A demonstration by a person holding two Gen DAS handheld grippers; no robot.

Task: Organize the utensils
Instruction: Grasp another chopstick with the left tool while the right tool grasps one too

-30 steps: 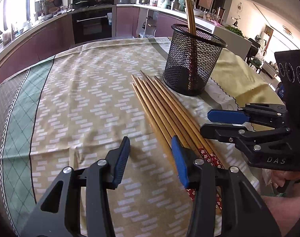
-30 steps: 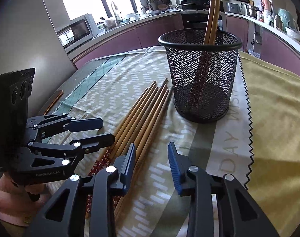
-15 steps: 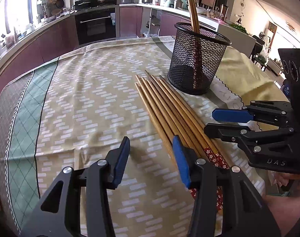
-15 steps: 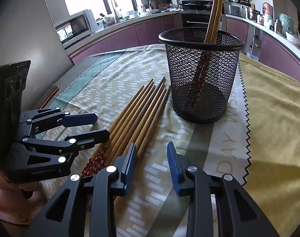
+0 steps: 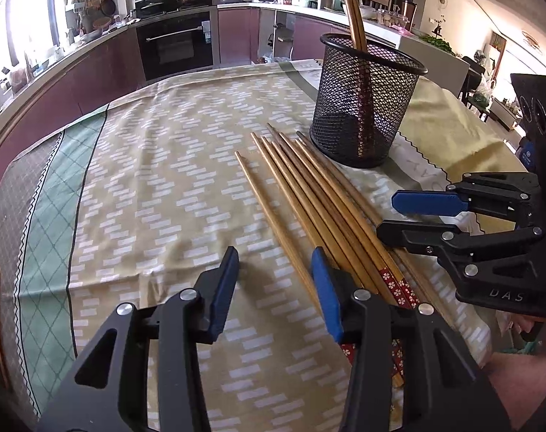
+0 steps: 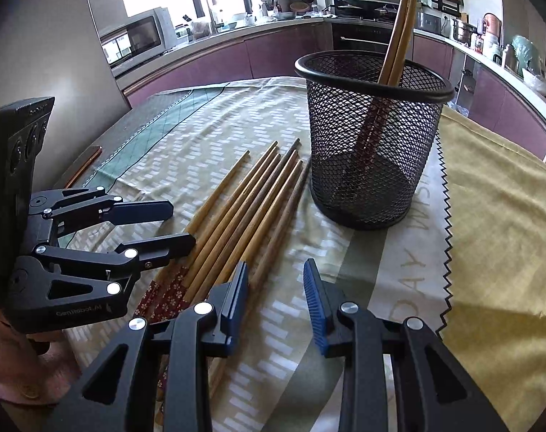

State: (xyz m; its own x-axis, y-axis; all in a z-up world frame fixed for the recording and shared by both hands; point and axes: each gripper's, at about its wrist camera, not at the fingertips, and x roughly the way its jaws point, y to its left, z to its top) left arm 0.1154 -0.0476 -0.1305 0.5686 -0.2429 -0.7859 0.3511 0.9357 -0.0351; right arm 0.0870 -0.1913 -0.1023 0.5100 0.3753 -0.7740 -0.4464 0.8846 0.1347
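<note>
Two claws are held low over the table (image 5: 136,187), each with jaws apart and nothing clamped. The left claw (image 5: 274,270), whose jaws have just been closing, hovers beside the loose chopsticks (image 5: 308,198); the right claw (image 6: 276,284) hangs at their decorated ends, perhaps touching one. Beyond, two chopsticks (image 6: 402,28) are seen leaning in the mesh holder (image 6: 373,136).
</note>
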